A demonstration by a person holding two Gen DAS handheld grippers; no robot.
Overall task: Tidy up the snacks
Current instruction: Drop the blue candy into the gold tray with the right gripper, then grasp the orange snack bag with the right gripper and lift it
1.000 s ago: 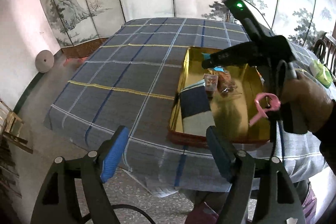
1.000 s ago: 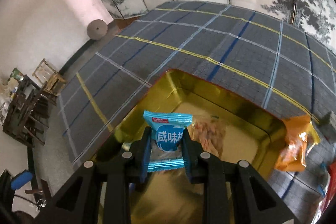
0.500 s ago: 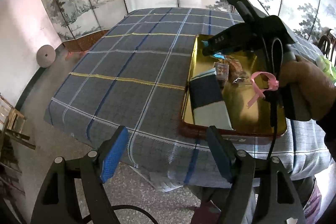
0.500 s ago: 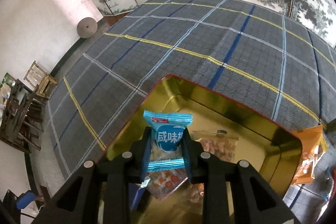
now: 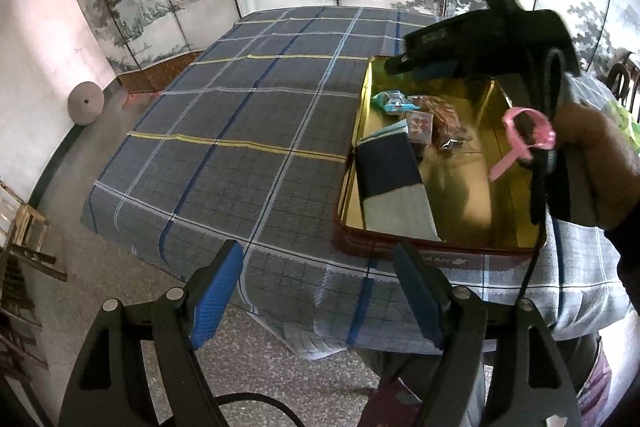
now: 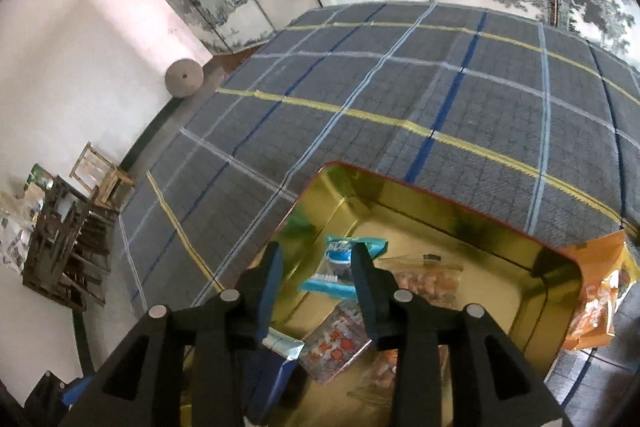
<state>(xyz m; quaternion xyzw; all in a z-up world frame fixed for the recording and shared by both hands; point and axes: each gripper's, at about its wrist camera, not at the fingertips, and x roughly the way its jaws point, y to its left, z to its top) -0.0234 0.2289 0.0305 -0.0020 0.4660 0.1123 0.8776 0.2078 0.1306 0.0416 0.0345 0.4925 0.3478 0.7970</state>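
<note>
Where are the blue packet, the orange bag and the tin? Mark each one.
blue packet [image 6: 340, 269], right wrist view, its clear middle.
orange bag [image 6: 600, 291], right wrist view, its front face.
tin [image 5: 440, 253], left wrist view, its red near wall.

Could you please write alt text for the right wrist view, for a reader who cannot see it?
The right gripper is opening over a gold tin on a plaid tablecloth, a blue snack packet lying loose between its pads. Clear snack bags lie in the tin; an orange bag sits outside.
</note>
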